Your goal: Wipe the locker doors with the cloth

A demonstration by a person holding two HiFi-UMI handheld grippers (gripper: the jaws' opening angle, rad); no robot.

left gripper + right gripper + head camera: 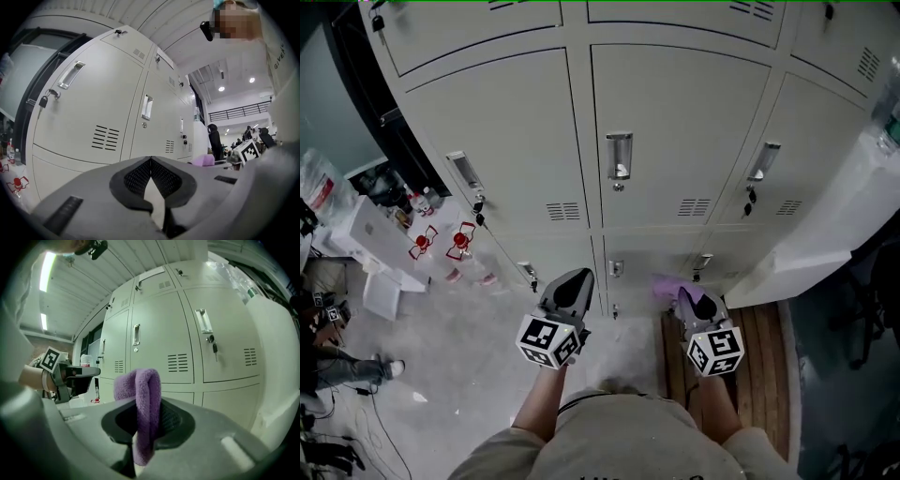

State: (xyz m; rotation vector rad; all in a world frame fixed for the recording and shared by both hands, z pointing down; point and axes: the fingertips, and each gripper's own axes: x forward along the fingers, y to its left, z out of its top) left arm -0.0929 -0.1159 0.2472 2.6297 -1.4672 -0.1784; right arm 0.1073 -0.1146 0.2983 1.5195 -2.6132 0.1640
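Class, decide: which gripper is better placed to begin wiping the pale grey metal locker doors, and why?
Right, likely. The right gripper is shut on the folded purple cloth and faces the pale grey metal locker doors; the left gripper is shut on nothing.

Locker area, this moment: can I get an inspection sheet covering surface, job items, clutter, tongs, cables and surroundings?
Surface: grey locker doors, all shut.
Job's things: purple cloth, folded, seemingly short of the doors.
Clutter: red-capped bottles and white boxes on the floor at left.
Grippers: left tongs shut, empty; right tongs shut on the cloth.
Cables: thin dark cords on the floor, lower left.
Surroundings: wooden boards below right; someone's legs at the left edge.
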